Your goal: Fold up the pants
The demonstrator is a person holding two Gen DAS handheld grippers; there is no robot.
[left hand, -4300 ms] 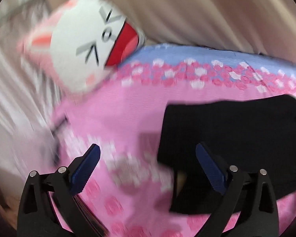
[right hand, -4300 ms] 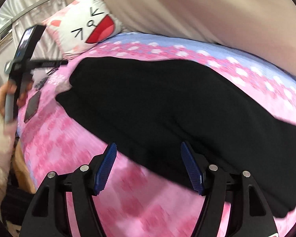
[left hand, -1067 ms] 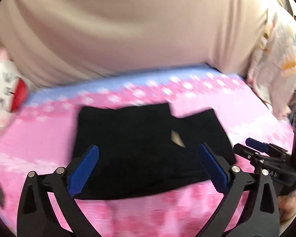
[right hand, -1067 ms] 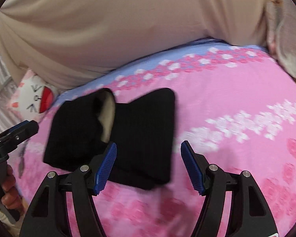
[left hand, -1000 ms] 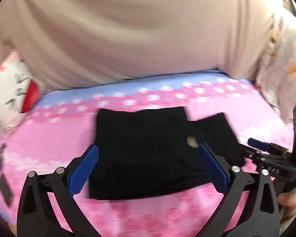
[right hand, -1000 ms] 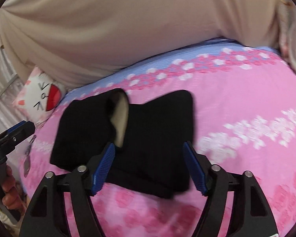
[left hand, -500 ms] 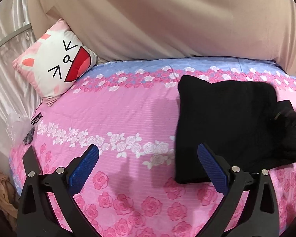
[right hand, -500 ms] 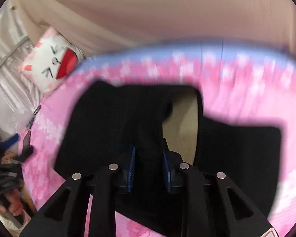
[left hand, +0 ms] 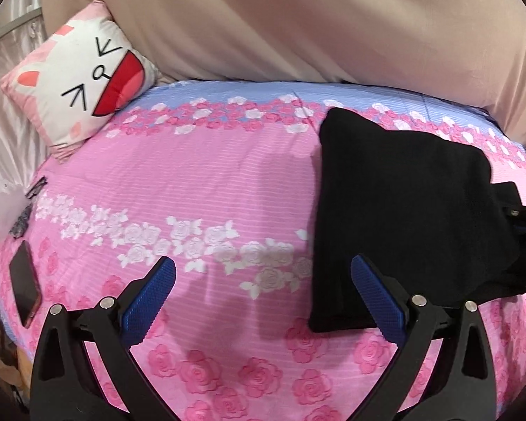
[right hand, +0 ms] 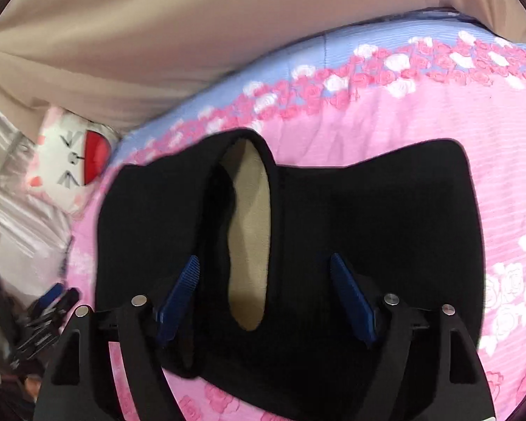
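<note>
The black pants [left hand: 403, 210] lie folded into a compact stack on the pink rose-print bed cover [left hand: 193, 182], at the right in the left wrist view. In the right wrist view the pants [right hand: 368, 210] fill the middle, with a raised fold showing a beige lining [right hand: 250, 231]. My left gripper [left hand: 263, 294] is open and empty, over the cover just left of the stack. My right gripper [right hand: 264, 284] is open, its fingers straddling the raised fold; it also shows at the stack's right edge in the left wrist view [left hand: 524, 221].
A cat-face pillow [left hand: 84, 77] leans at the bed's far left corner. A phone [left hand: 24, 287] and small dark items [left hand: 24, 217] lie at the cover's left edge. A beige curtain [left hand: 298, 17] hangs behind the bed.
My right gripper was shut on the raised fold half a second ago and has opened. The left gripper has barely moved and stays open.
</note>
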